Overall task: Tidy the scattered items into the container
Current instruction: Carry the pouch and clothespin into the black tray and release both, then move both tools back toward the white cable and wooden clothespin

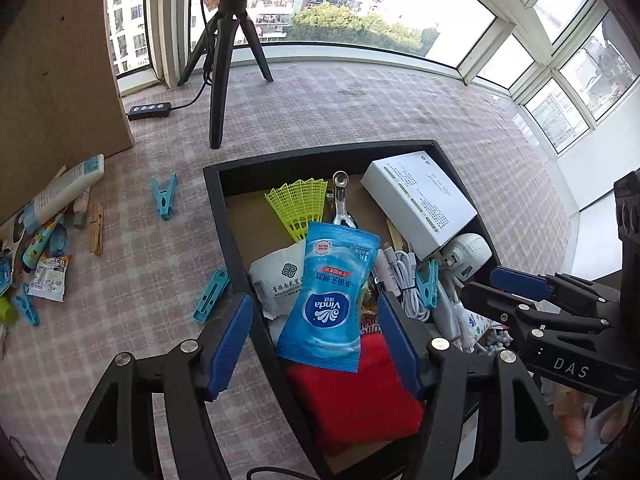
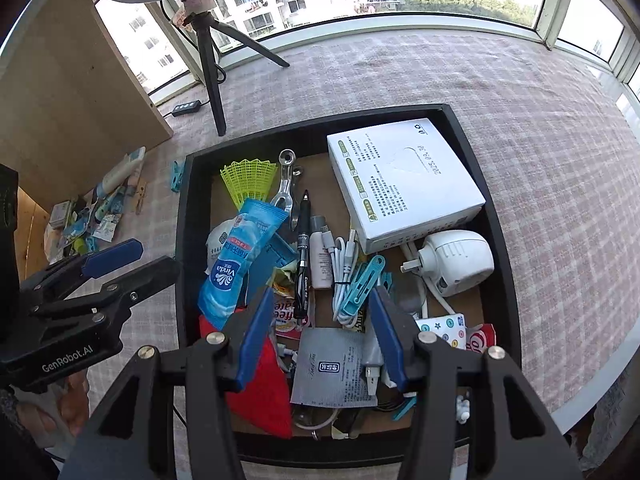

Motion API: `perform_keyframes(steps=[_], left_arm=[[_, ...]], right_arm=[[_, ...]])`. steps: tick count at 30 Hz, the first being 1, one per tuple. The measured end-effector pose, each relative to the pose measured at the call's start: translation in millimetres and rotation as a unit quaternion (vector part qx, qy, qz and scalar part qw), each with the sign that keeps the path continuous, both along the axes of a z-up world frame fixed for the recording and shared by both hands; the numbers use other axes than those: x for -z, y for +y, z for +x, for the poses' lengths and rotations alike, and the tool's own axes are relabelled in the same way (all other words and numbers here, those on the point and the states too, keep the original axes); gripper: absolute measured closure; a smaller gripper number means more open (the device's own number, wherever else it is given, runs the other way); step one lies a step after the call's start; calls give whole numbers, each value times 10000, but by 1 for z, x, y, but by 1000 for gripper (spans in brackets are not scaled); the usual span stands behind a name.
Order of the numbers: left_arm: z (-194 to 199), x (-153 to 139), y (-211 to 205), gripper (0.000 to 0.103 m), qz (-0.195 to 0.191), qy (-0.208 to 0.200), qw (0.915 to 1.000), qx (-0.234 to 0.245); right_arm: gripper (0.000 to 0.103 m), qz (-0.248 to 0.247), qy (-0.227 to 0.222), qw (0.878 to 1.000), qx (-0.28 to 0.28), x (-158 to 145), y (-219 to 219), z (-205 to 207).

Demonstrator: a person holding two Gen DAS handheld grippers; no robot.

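Far to the left on the tabletop [image 1: 360, 92] sits a pile of small things [image 1: 44, 240] not yet tidied, with a blue clip [image 1: 165, 196] and another blue clip [image 1: 211, 295] closer to the black box [image 1: 224, 216]. They lie to the left of the left tongs [image 1: 316, 344], so that one looks nearer and should go for them. The closer clip points its long side toward the box.

The left tongs are wide open over the box's left side. A blue tissue pack [image 1: 332, 296] lies between the fingers, leaning on other things in the box; no pad seems to press it.

The right tongs [image 2: 320, 336] are wide open too, holding nothing, above the full box.
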State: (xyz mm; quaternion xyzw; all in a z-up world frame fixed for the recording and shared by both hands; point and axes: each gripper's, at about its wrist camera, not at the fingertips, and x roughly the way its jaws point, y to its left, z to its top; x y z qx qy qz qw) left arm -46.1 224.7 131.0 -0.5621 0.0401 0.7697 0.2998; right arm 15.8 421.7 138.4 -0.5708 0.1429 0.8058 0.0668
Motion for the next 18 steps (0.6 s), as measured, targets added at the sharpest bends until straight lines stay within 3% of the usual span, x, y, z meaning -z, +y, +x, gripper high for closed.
perform_keyframes(steps=[10,18], left_arm=[[-10,7,-61,45,-178,55,9991,-376],[-19,18,-134,45,-450,234,9965,-659]], right_arm=[[54,-75,100,9970,-762,-2,-57,-29],[54,24,54,9894,-1449,4,-112,-52]])
